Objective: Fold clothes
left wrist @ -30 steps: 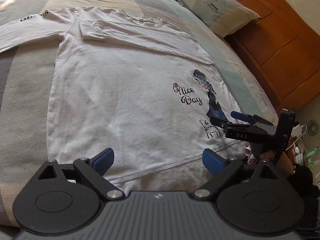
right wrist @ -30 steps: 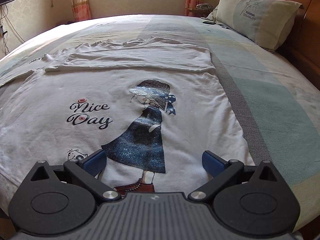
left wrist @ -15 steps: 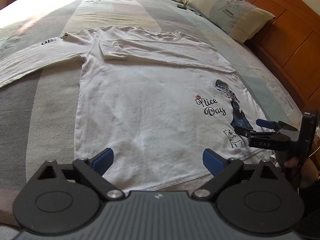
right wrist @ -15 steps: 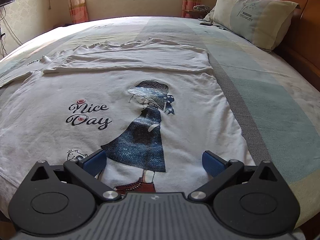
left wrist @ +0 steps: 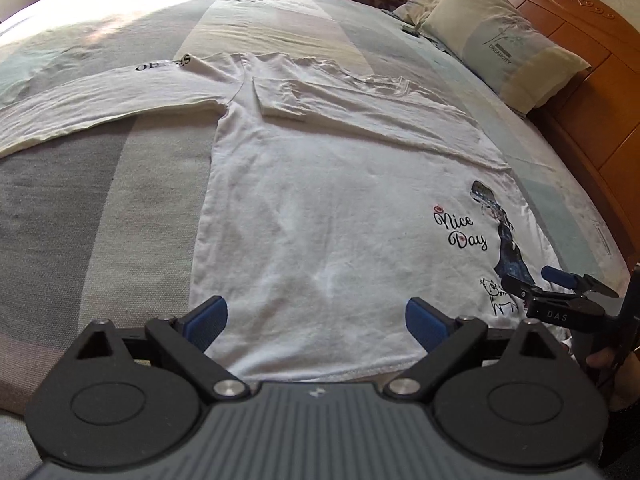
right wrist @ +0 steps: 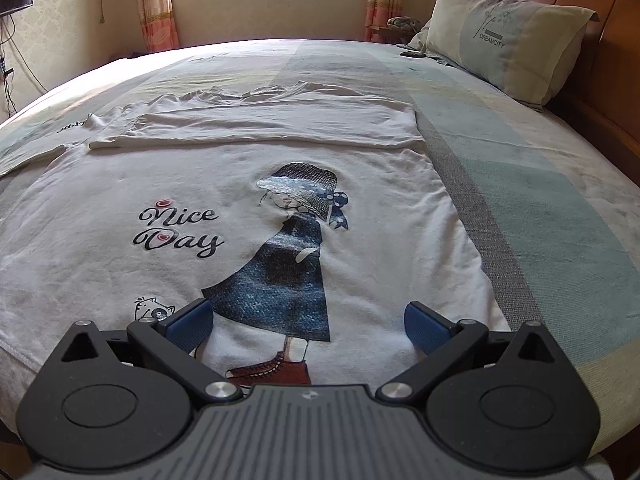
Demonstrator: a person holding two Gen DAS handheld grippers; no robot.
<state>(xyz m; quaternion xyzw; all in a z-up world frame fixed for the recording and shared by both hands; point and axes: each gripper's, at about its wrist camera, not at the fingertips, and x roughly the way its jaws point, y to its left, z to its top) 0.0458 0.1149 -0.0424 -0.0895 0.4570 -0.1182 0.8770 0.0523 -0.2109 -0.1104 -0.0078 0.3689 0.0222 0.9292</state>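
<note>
A wide bed with a striped grey-green cover carries a white long-sleeved cotton shirt with a "Nice Day" girl print, spread flat, one sleeve folded across its chest. Over its hem hover the left gripper and right gripper, both wide open and empty.

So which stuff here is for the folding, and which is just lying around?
For the folding:
- white shirt, spread flat on the bed
- left tongs, open
- right tongs, open

Just lying around:
- pillow by the headboard
- small dark object beside the pillow
- curtains
</note>
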